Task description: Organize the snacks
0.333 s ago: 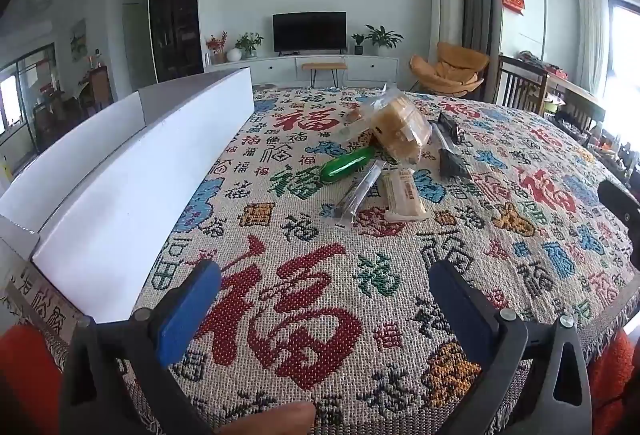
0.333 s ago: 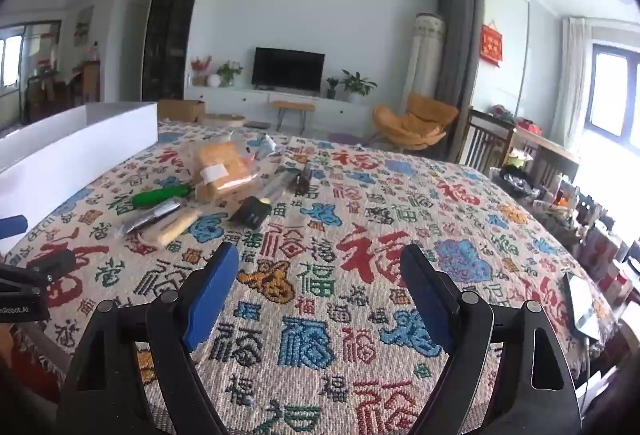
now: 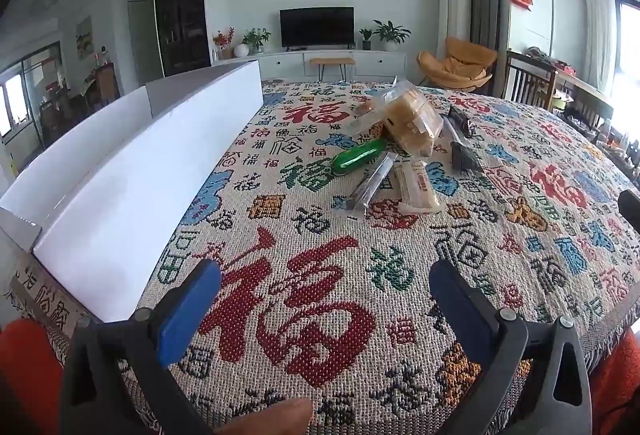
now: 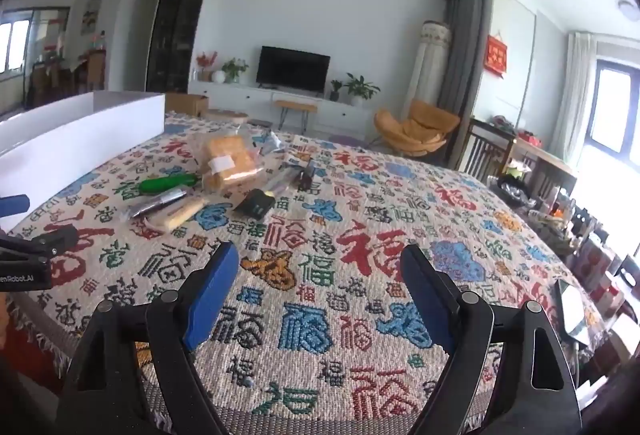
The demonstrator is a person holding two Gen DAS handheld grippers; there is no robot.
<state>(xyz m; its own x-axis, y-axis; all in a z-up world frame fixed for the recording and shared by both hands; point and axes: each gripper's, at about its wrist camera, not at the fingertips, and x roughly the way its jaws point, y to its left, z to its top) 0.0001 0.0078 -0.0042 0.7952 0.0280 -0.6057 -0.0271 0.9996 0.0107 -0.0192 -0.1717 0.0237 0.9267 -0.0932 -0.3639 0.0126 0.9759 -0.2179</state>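
On my patterned surface (image 3: 320, 315): snacks clustered upper centre of the frame, namely a bread bag (image 3: 412, 119), green packet (image 3: 358, 157), silver stick (image 3: 370, 187), pale bar (image 3: 416, 187) and dark packets (image 3: 460, 139); white box (image 3: 132, 203) at left; my left gripper (image 3: 324, 299) and right gripper (image 4: 320, 275) both wide, empty.

Home living room: television (image 3: 316, 26), armchair (image 3: 456, 69)

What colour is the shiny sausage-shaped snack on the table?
Green. The green snack shows best in the left wrist view.
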